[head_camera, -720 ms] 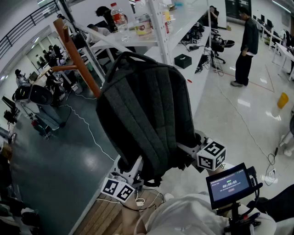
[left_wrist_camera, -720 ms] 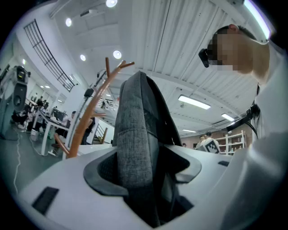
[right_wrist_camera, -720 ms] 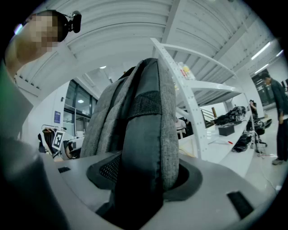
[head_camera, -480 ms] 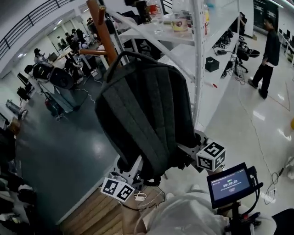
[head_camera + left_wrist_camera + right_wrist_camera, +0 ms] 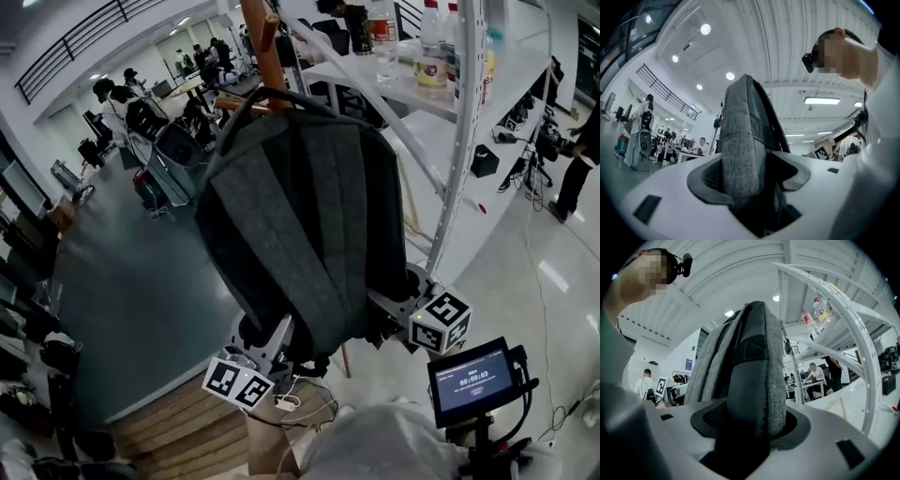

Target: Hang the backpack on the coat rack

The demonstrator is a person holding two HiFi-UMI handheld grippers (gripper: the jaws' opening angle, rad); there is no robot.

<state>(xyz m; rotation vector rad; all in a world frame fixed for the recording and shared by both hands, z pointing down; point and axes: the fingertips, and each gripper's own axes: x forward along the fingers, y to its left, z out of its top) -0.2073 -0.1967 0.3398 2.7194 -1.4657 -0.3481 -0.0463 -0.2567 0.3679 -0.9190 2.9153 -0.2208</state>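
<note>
1. The left gripper (image 5: 750,180) has its jaws clamped on one lower side of the dark grey fabric backpack (image 5: 300,216).
2. The right gripper (image 5: 750,420) has its jaws clamped on the other side.
3. The backpack is up in the air, with its top handle close to the brown wooden coat rack (image 5: 265,42).
4. A white metal shelf (image 5: 459,150) stands behind.

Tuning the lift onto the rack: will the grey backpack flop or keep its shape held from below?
Likely keeps shape: the backpack stands upright with left claw and right claw clamping only its bottom corners. Probably lightish: panels look flat, unbulged. Its top handle arches open, so seems fairly stiff.
</note>
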